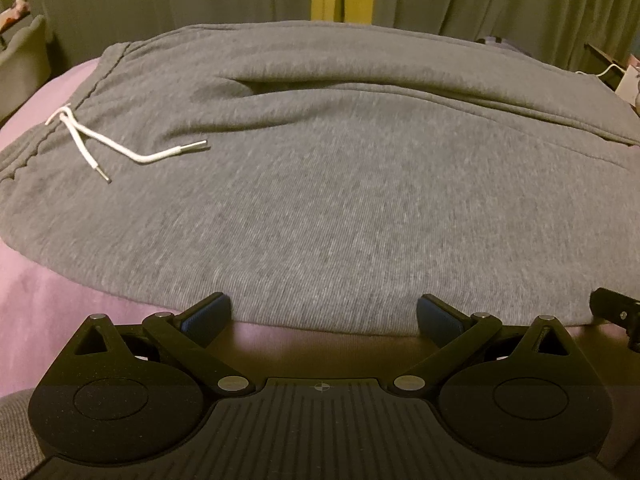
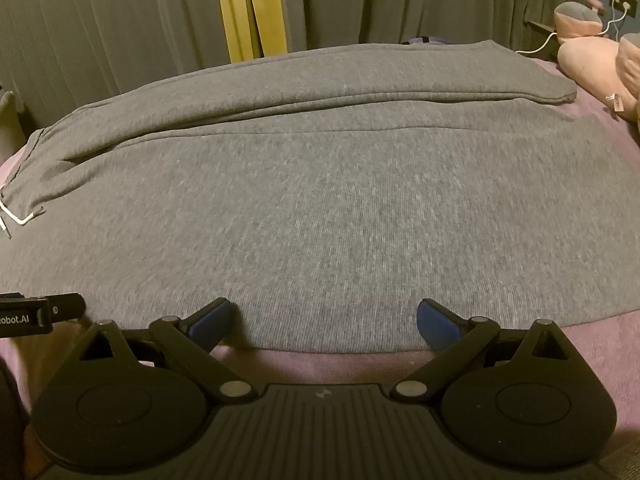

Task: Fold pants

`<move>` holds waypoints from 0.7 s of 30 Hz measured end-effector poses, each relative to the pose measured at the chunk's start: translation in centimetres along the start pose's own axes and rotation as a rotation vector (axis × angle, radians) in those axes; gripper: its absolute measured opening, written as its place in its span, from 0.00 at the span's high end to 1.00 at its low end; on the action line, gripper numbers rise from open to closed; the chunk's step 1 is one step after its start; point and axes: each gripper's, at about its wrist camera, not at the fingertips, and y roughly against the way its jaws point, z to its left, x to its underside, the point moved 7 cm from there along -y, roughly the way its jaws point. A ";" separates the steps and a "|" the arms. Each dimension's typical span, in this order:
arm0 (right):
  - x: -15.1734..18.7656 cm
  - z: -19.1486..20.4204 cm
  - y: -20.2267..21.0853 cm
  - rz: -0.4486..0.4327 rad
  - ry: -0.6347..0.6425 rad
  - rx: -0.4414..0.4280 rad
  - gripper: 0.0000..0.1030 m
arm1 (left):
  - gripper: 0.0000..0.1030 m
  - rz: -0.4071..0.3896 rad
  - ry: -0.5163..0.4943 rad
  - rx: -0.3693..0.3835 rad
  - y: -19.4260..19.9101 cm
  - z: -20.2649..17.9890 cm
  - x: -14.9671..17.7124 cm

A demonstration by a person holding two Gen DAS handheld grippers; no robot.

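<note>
Grey knit pants (image 1: 320, 200) lie flat across a bed with a lilac sheet (image 1: 52, 300), waistband toward 9 o'clock and legs running toward 3 o'clock. A white drawstring (image 1: 132, 152) rests on the fabric near the waistband. Left gripper (image 1: 324, 314): blue-padded fingers (image 1: 208, 316) spread wide apart at the near hem, holding nothing. Right gripper (image 2: 324, 316): fingers likewise apart at the same edge, just beside its partner. Pink plush toys (image 2: 592, 56) sit at 2 o'clock; grey curtains (image 2: 120, 20) hang at 12 o'clock.
</note>
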 end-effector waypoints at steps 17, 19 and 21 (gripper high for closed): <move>0.0 -0.2 0.0 0.001 -0.010 -0.005 0.04 | 0.00 0.002 -0.008 -0.013 0.0 0.0 0.1; 0.0 -0.2 0.0 0.001 -0.011 -0.005 0.04 | 0.00 0.002 -0.008 -0.013 -0.1 0.0 0.1; 0.1 -0.1 -0.1 0.002 -0.011 -0.005 0.04 | 0.00 0.002 -0.010 -0.014 0.0 0.0 0.1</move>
